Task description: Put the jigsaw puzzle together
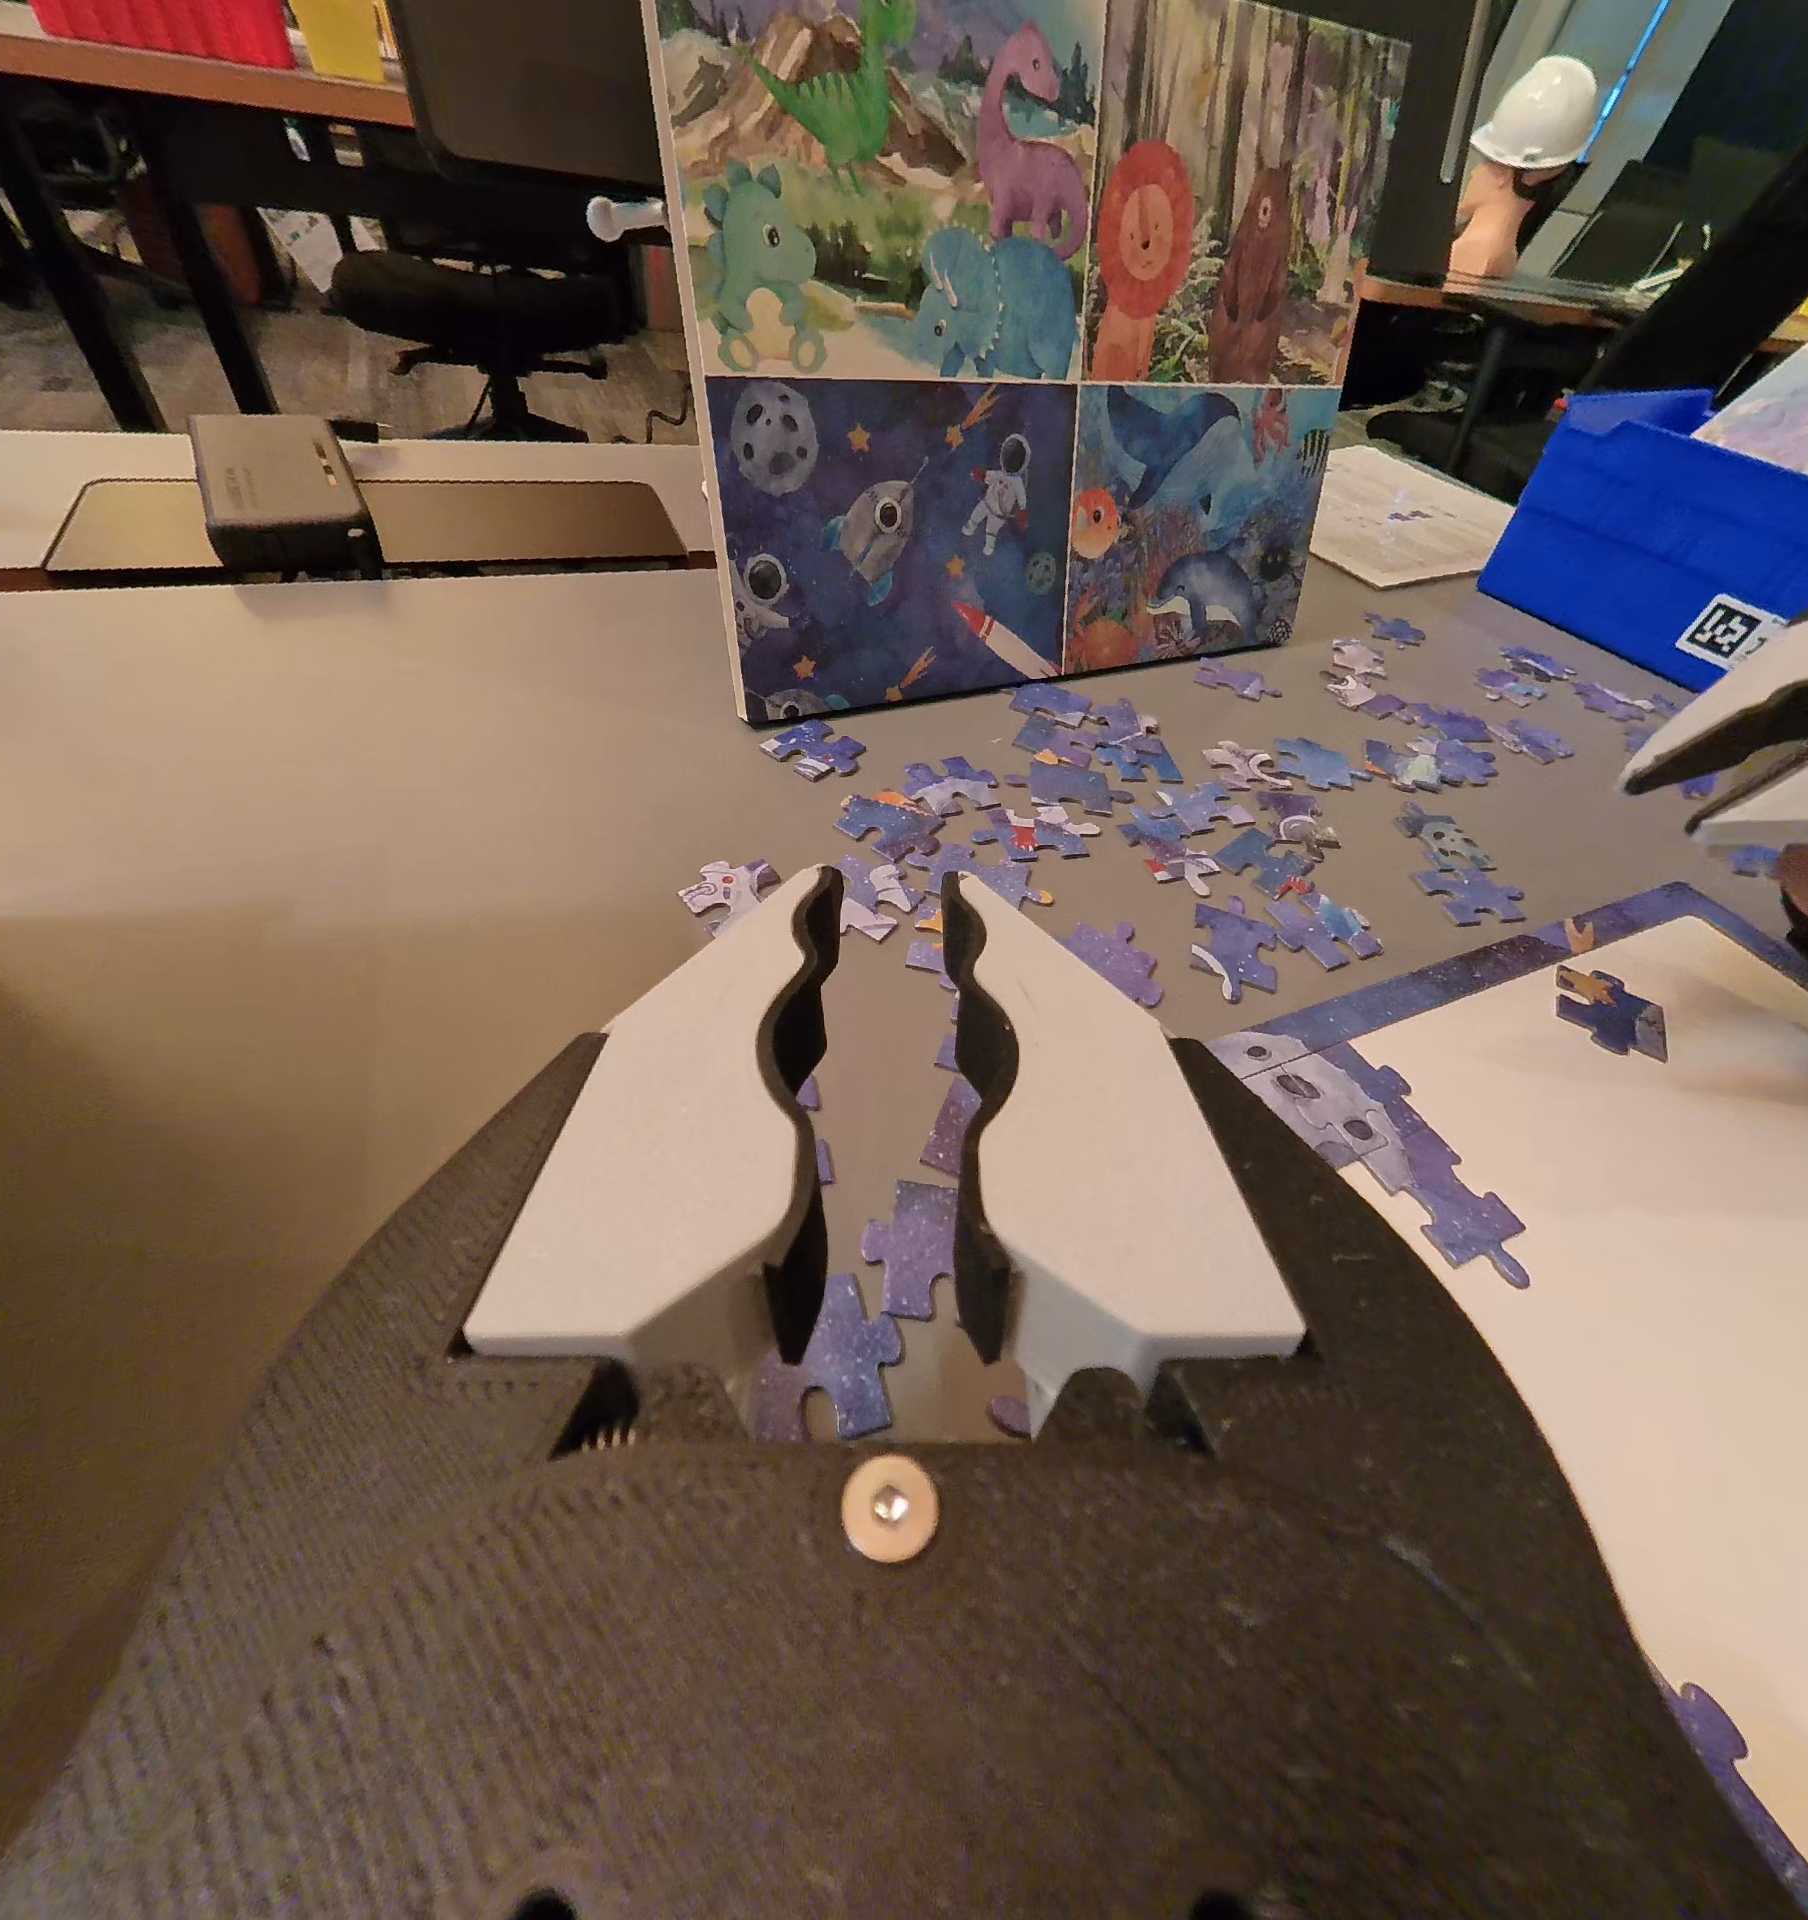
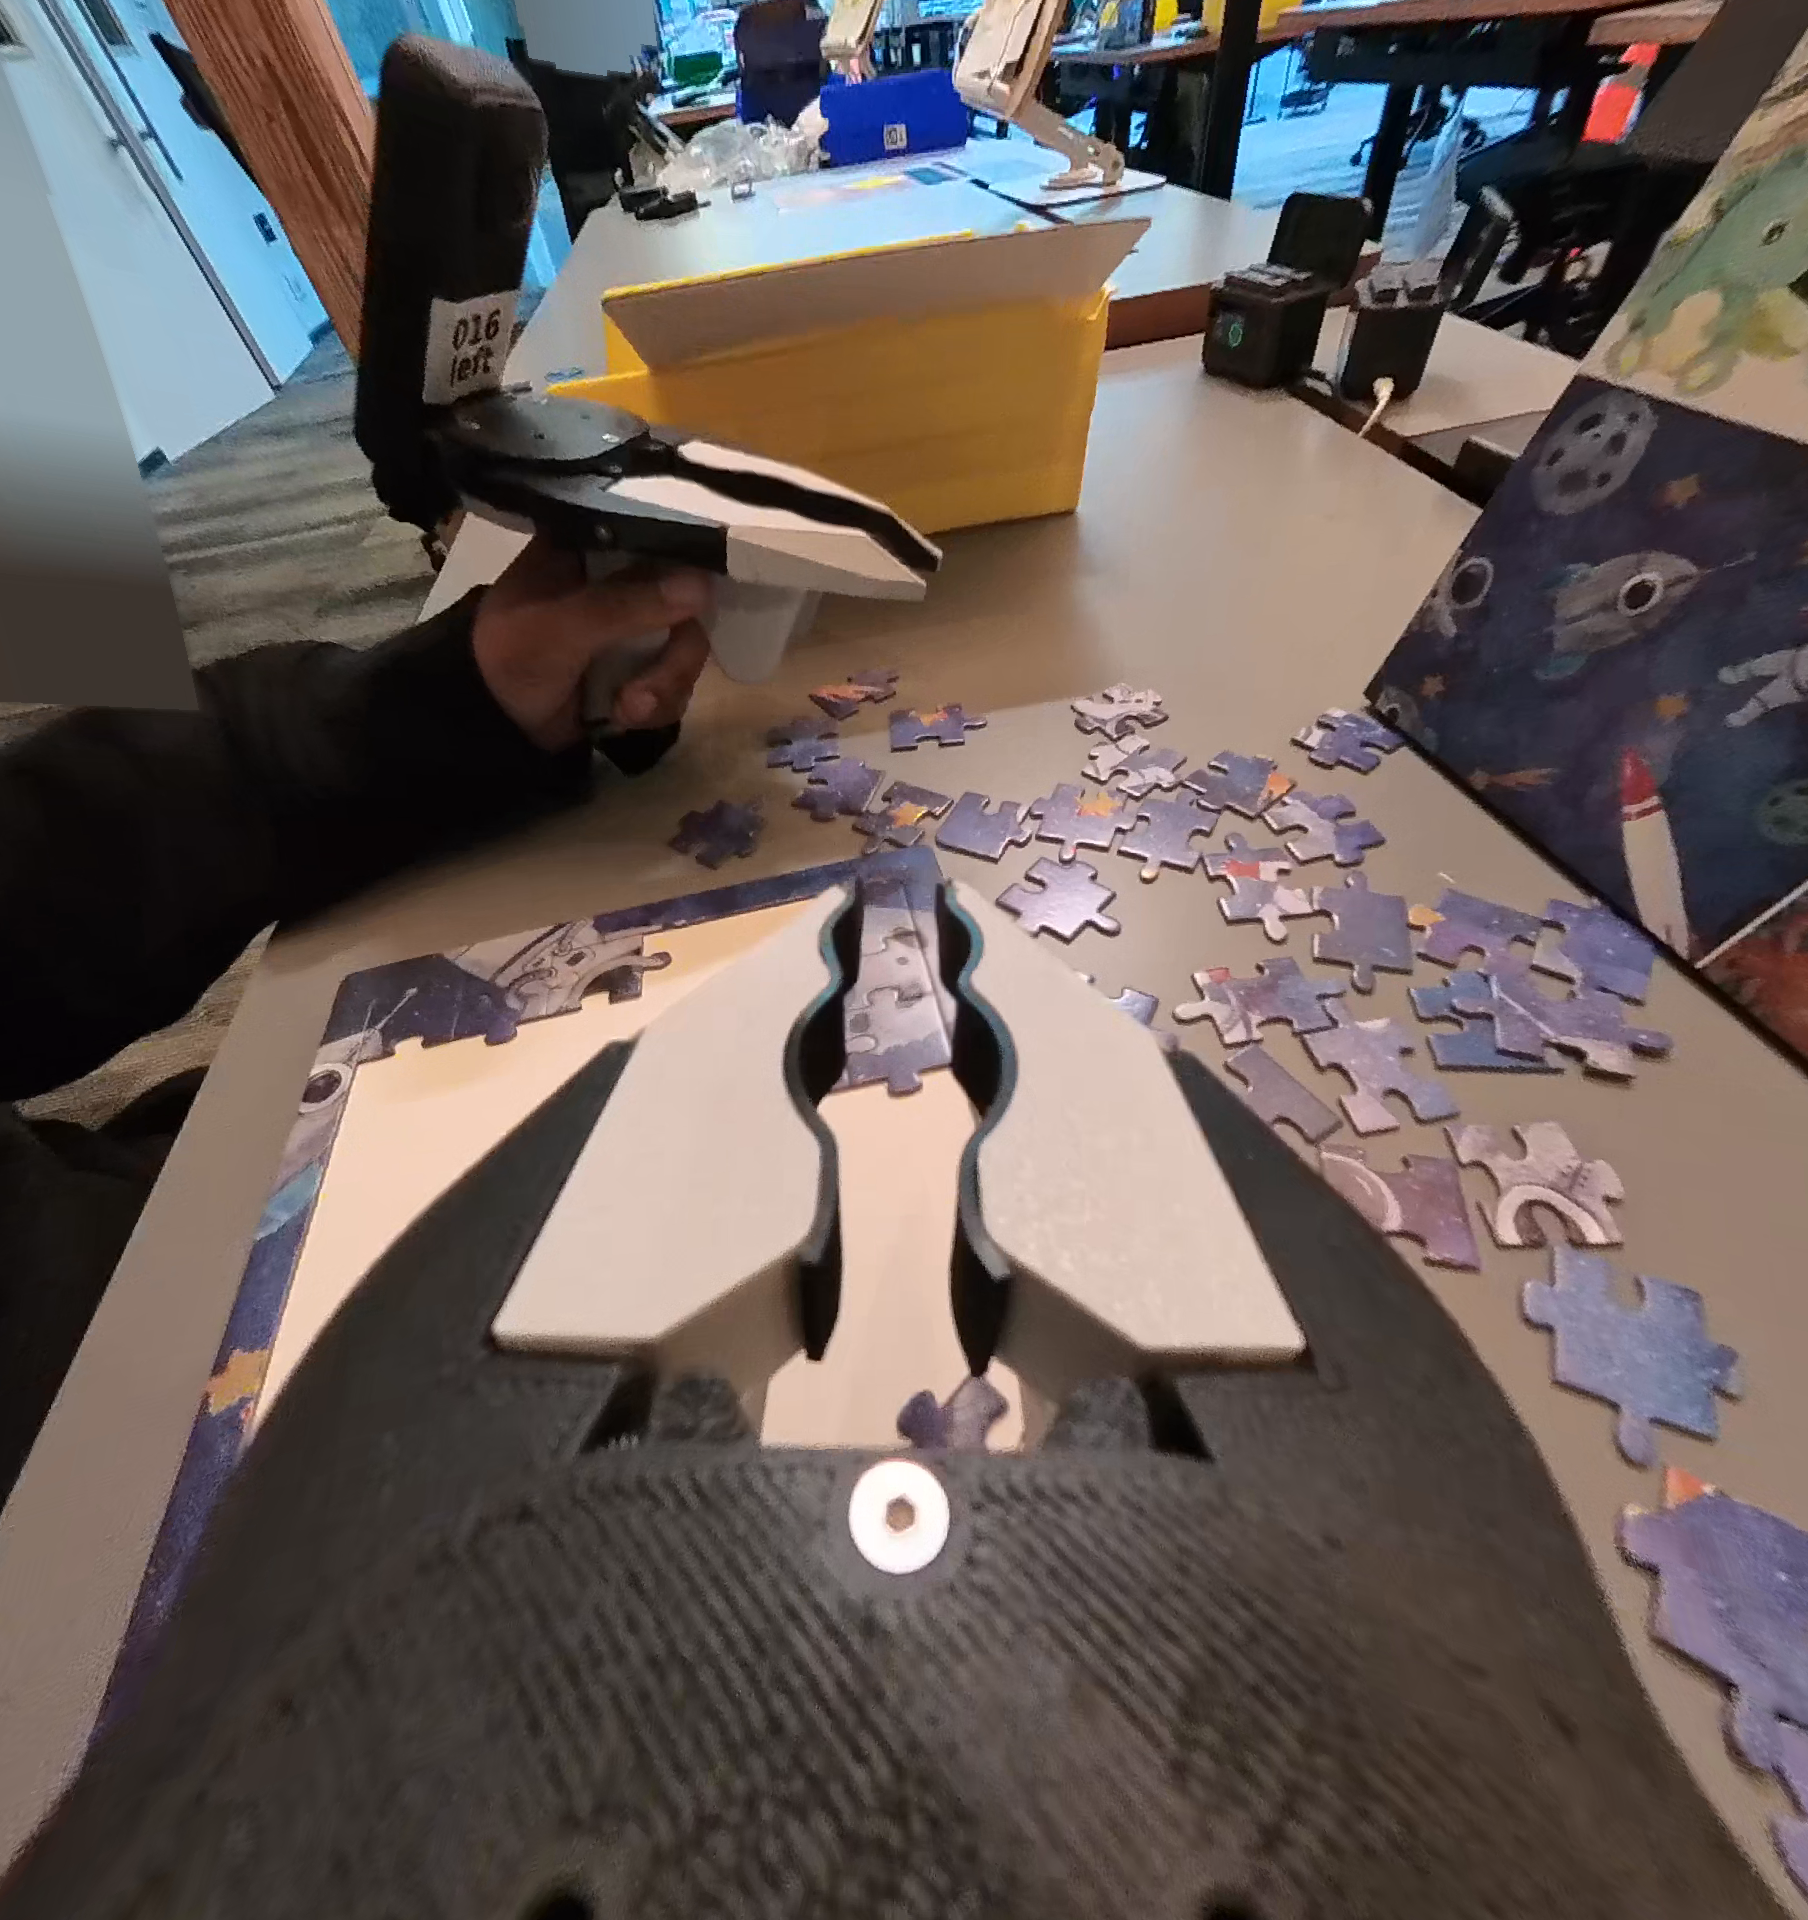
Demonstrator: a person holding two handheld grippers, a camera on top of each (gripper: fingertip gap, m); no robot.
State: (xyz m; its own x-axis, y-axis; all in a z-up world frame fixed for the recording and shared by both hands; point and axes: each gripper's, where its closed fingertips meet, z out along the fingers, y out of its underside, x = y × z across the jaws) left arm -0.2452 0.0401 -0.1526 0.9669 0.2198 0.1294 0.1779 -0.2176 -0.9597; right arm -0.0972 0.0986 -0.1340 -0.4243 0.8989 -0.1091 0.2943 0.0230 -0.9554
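Observation:
My left gripper [image 1: 892, 883] is open and empty, hovering over loose blue puzzle pieces [image 1: 1170, 810] on the grey table. It also shows in the right wrist view [image 2: 921, 566], held above the table with nothing between its fingers. My right gripper [image 2: 897, 894] is open and empty above the far corner of the puzzle tray [image 2: 443, 1122], where a few joined pieces [image 2: 895, 997] lie. Its tips show at the right edge of the left wrist view [image 1: 1648, 774]. The tray [image 1: 1658, 1299] carries a single loose piece [image 1: 1609, 1010]. The illustrated puzzle box [image 1: 983, 364] stands upright behind the pieces.
A blue bin [image 1: 1648, 540] stands at the back right and a yellow bin [image 2: 879, 405] behind the left gripper. A black device [image 1: 276, 499] and black chargers [image 2: 1264, 322] sit at the table's far edge. A person's hand and dark sleeve [image 2: 567, 665] hold the left gripper. The gap from one gripper's tips to the other's is roughly 15 cm.

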